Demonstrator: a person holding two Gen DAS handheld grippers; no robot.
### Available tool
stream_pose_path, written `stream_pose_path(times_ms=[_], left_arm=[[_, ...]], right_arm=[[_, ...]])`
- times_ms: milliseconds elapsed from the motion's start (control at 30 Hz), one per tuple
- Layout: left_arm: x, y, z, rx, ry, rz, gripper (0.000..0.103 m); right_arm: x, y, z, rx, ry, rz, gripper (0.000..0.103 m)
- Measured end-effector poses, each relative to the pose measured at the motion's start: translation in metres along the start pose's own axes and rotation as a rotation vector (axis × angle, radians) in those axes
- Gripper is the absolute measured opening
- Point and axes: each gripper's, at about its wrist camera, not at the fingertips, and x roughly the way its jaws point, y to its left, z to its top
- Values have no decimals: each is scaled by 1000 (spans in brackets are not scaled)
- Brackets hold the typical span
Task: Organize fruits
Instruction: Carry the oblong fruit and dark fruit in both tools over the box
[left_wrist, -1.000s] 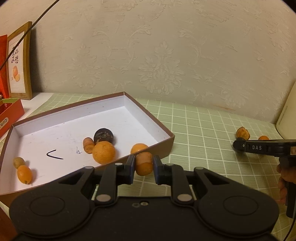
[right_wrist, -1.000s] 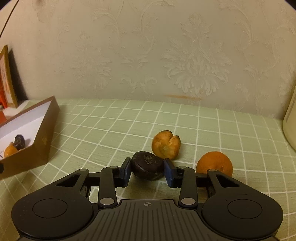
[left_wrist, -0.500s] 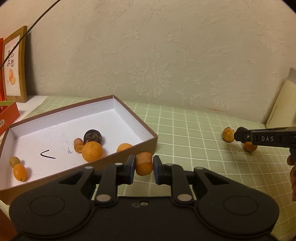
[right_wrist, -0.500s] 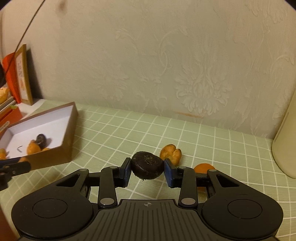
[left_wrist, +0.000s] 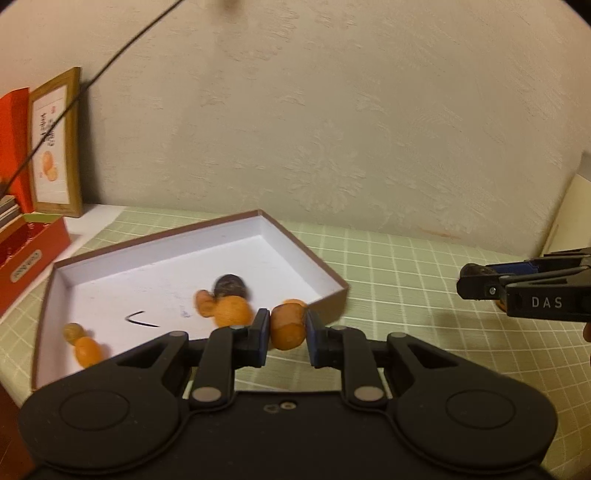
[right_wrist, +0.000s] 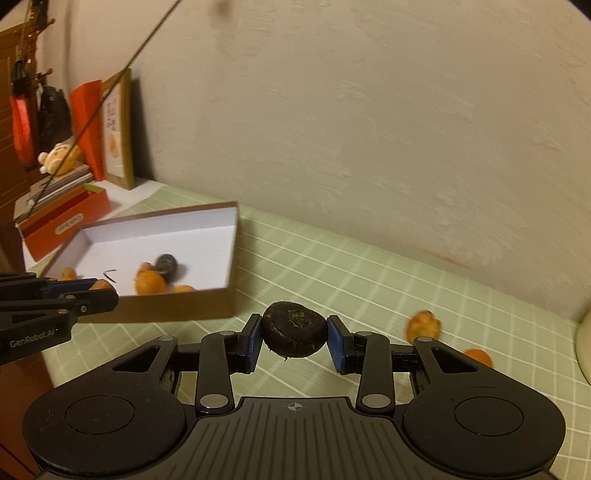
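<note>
1. Left wrist view: the left gripper (left_wrist: 286, 338) has its jaws nearly closed on a small orange fruit (left_wrist: 288, 329). Just beyond the fingertips sits a white-lined box (left_wrist: 162, 266) containing more orange fruits and one dark one. The right gripper (left_wrist: 476, 286) shows far right.

2. Right wrist view: the right gripper (right_wrist: 294, 341) pinches a dark round fruit (right_wrist: 294, 329) between narrowly parted pads, above a green checked cloth (right_wrist: 332, 273). The box (right_wrist: 177, 308) lies ahead-left; two orange fruits (right_wrist: 424, 325) lie right.

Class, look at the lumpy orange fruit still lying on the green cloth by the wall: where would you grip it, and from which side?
Grip the lumpy fruit across its rounded flanks, coming from above. It seems to have a cleft in its top, so pads on the two lobes' outer sides should hold. It lies clear of the round orange, leaving room for the jaws.
</note>
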Motion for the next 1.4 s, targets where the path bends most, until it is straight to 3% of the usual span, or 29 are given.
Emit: stream_pose_path(times_ms=[900, 1400], left_arm=[[-14, 107, 3, -175, -33, 161, 11], [-1, 134, 4, -209, -38, 220, 11]], right_arm=[[49, 83, 35, -59, -54, 110, 38], [85, 107, 48, -72, -77, 124, 38]])
